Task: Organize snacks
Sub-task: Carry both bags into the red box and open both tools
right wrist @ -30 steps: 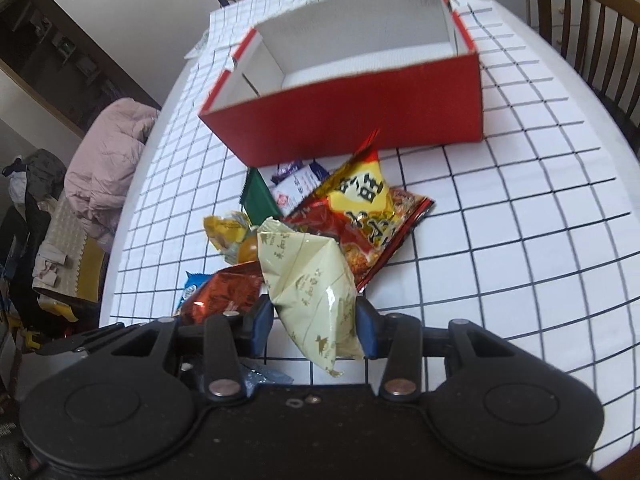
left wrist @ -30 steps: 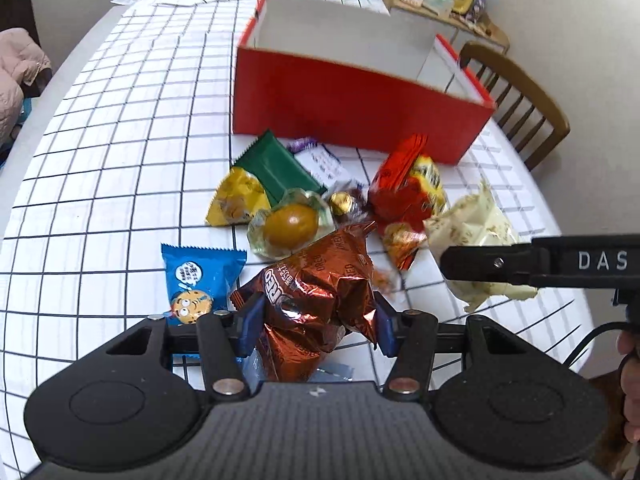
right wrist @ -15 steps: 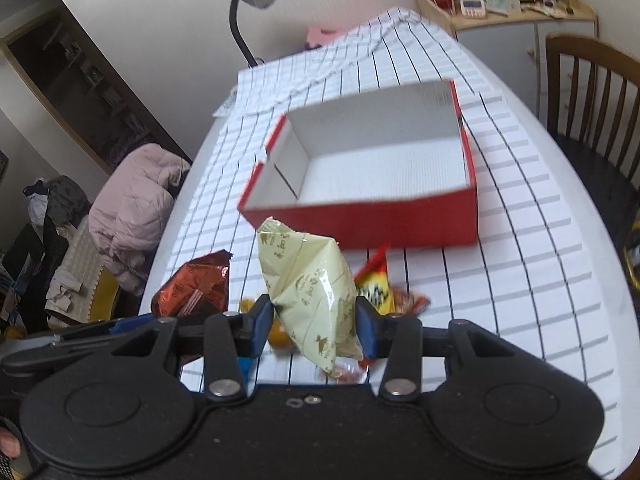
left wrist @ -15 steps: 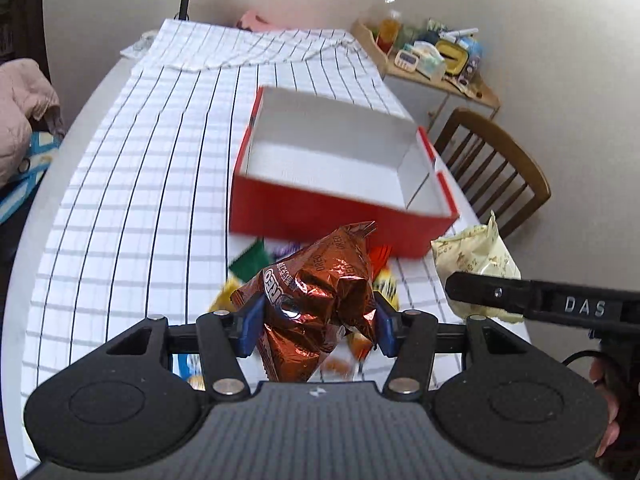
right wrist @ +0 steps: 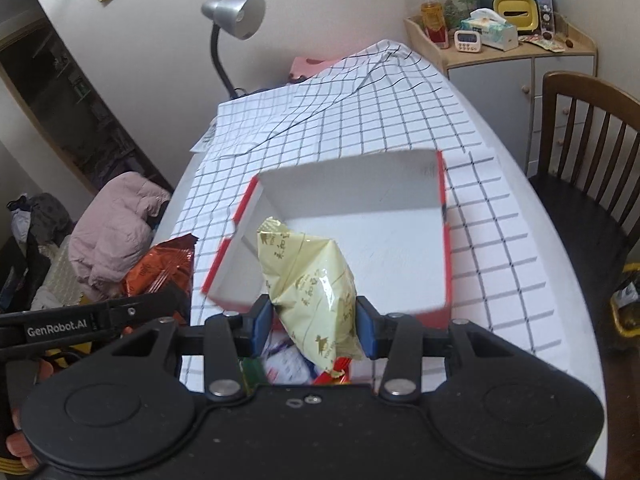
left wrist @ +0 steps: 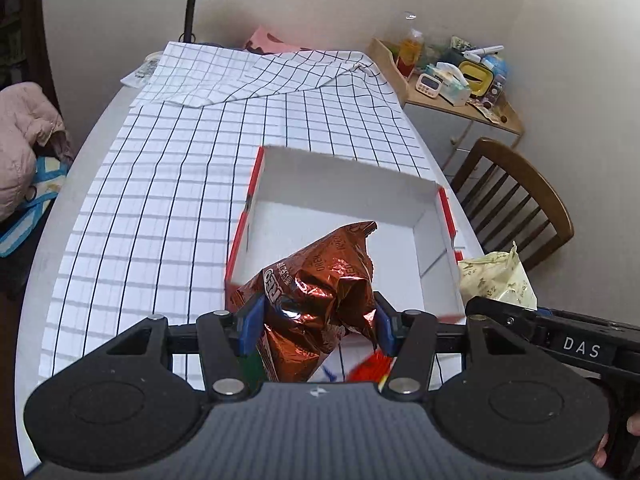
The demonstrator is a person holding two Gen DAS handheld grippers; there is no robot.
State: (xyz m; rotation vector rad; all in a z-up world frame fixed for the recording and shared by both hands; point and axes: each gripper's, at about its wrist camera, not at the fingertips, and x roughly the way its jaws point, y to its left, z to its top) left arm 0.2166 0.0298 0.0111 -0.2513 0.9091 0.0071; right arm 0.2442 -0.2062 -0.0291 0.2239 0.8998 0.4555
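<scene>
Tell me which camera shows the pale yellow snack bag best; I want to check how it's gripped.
The right wrist view: the pale yellow snack bag sits centred between the right gripper pads, clamped on both sides. The left wrist view shows only its top at the right edge, above that gripper's finger.

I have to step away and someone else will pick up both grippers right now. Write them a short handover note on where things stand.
Left gripper: jaws shut on the copper foil snack bag, held in the air at the near edge of the red box.
Right gripper: jaws shut on the pale yellow snack bag, also held up at the box's near edge.
Box: open, white inside, nothing in it yet, on the checked tablecloth.
Done: both bags picked up.
Left: drop both bags into the box, then fetch the other snacks lying on the cloth under the grippers.
</scene>
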